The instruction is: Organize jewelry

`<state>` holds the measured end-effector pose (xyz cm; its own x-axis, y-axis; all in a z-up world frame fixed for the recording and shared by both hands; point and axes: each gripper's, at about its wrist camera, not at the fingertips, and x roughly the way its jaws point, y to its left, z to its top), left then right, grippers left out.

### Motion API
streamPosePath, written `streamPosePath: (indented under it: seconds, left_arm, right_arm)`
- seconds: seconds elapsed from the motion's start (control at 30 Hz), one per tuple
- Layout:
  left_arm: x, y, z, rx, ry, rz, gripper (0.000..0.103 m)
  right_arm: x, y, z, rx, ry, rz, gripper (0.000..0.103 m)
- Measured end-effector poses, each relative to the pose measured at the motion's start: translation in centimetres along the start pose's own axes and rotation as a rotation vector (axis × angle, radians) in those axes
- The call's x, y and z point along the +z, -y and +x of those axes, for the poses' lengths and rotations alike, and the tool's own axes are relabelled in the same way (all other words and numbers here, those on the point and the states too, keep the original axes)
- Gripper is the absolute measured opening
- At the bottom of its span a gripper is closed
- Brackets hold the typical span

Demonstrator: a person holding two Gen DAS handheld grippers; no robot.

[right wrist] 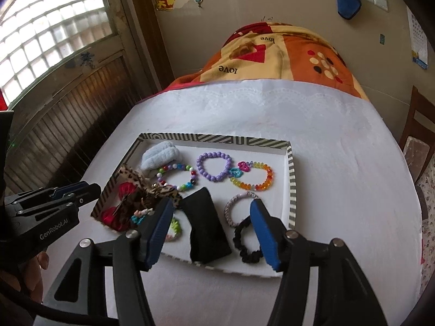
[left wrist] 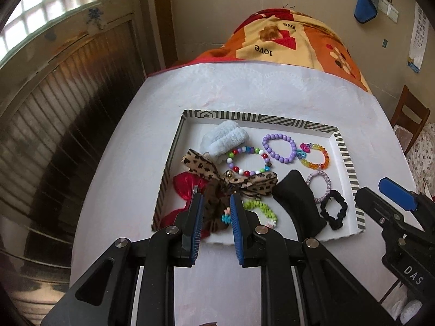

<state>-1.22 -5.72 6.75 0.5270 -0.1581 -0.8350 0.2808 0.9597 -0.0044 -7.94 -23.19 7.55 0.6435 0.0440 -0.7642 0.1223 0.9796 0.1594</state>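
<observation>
A striped-rim white tray holds the jewelry. In it are a pale blue scrunchie, a purple bead bracelet, a rainbow bracelet, a leopard bow, a red bow, a black band and a black scrunchie. My left gripper hovers above the tray's near left corner. Its jaws stand a narrow gap apart with nothing in them. My right gripper hangs open and empty above the tray's near right part, over the black band.
The tray lies on a white-covered table, with bare cover on all sides of it. A quilt is heaped at the far edge. A wooden chair stands to the right, and a door and window to the left.
</observation>
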Motion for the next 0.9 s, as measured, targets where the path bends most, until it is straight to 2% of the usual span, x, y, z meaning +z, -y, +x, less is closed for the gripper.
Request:
streamPosePath:
  seconds: [0.5,0.9]
  left_arm:
    - [-2.2,0.5,-3.7,0.018,0.056,-0.007,0.002]
    - [-2.8,0.8,-4.8,0.028,0.072,-0.004,0.002]
  right_arm:
    - [-2.0,-1.4,-4.0,-0.014,0.022,-0.039,0.064]
    - [-2.5,-1.6,-5.0,-0.019,0.023,-0.046,0.064]
